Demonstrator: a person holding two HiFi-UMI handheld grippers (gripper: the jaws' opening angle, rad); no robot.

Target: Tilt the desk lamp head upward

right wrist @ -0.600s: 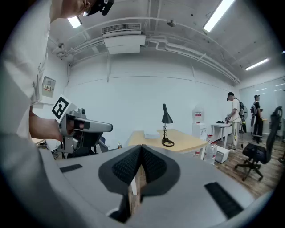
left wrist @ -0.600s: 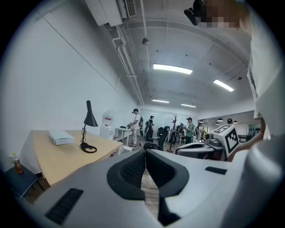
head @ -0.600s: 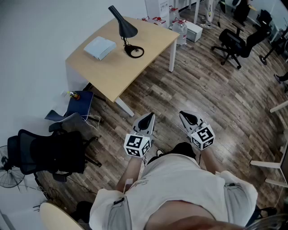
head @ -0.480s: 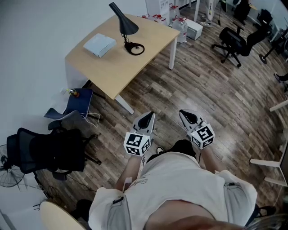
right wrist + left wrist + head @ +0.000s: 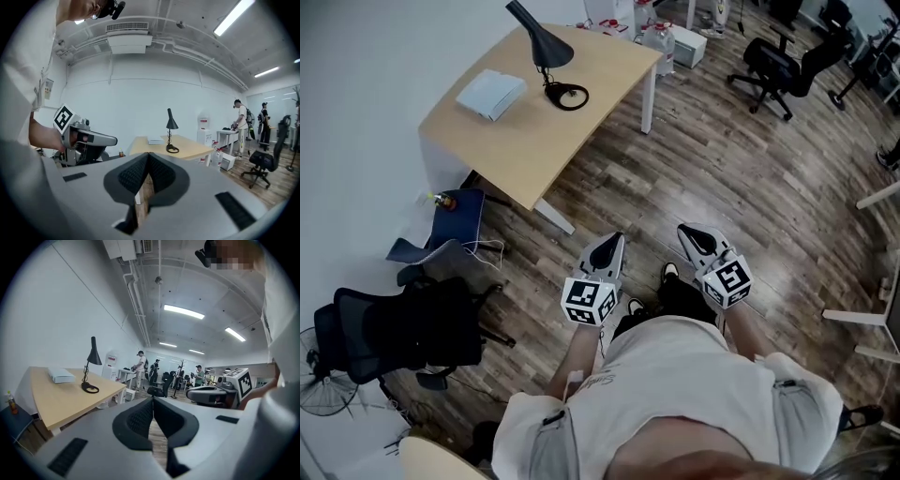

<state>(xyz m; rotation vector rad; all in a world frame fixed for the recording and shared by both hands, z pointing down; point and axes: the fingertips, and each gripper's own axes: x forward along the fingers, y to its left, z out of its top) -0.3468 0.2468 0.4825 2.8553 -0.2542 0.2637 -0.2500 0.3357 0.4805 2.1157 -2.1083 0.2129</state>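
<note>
Nothing of the task is done yet. The desk lamp is seen standing near the far edge of the bench, well apart from both claws, with its ring base flat on the wood and a white box lying just beside it. The lamp head is shown as a dark cone with its mouth turned downward, so the upward tilt is judged not to have been started.

The left claw and the right claw are held low in front of the person's body, over the wooden floor, side by side and pointed roughly toward the bench. In the left gripper view the jaws of the left claw are seen pressed together with nothing between them; in the right gripper view the right claw is likewise closed on nothing.

What is left is judged to be the whole job: the bench has to be approached, a claw opened, the cone taken or nudged, and the head raised, probably with the base steadied.
</note>
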